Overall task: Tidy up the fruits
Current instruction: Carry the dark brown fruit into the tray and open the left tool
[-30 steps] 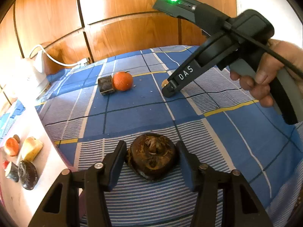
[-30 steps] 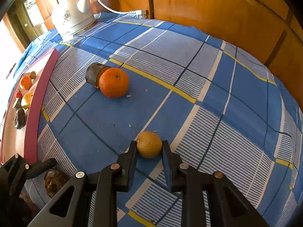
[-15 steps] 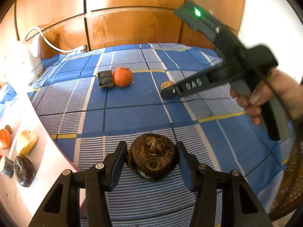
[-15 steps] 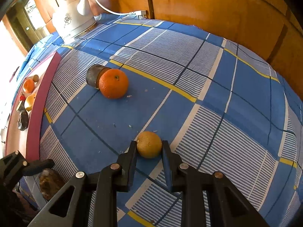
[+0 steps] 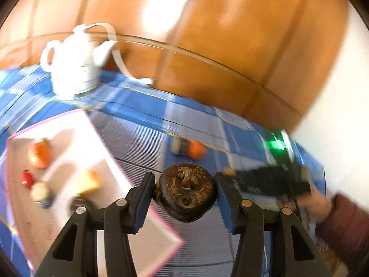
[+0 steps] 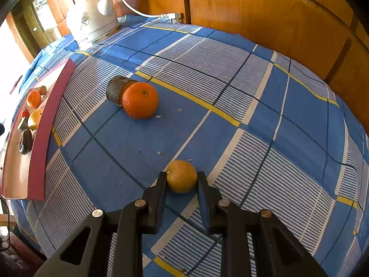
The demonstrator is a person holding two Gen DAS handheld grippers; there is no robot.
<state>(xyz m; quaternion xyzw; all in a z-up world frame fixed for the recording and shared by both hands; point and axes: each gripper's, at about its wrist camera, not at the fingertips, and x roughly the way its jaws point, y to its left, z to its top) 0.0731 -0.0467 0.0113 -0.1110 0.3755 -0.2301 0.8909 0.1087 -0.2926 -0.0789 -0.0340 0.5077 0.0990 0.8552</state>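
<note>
- Lifted and swung since the earlier frame, the left gripper (image 5: 185,190) now carries the dark brown fruit (image 5: 186,192) clear of the blue checked cloth (image 6: 265,115), its view blurred.
- Its fingers are clamped on that fruit at both sides.
- Lower left of that view lies the pink-edged tray (image 5: 161,219), already holding fruit; it sits left of and below the fingers, so the drop looks to be that way.
- Right gripper (image 6: 182,180) is closed on the small yellow fruit (image 6: 182,176), resting on the cloth at lower centre.
- An orange (image 6: 140,100) waits mid-cloth.
</note>
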